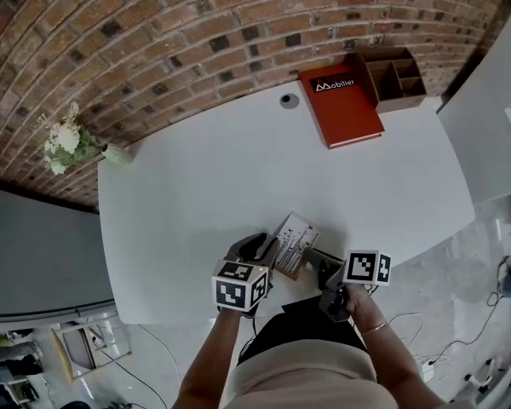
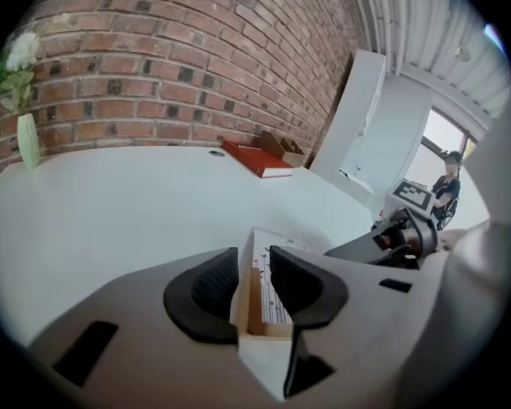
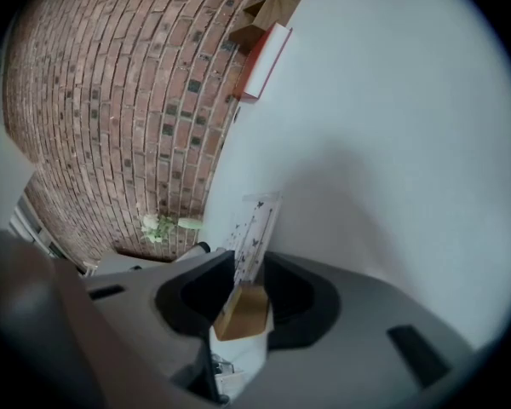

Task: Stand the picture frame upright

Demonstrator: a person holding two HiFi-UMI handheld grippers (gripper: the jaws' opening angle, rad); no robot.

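Picture frame location: near edge of the white surface, tilted, printed face up. Left tongs sit at its left side, right tongs at its near right corner. Far right of the surface: red book, just beside a wooden organiser. Far left corner: vase of white flowers.

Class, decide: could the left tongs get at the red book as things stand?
Probably not yet. The left tongs grip the picture frame at the table's near edge; the red book lies at the far end. Nothing stands between them, though.
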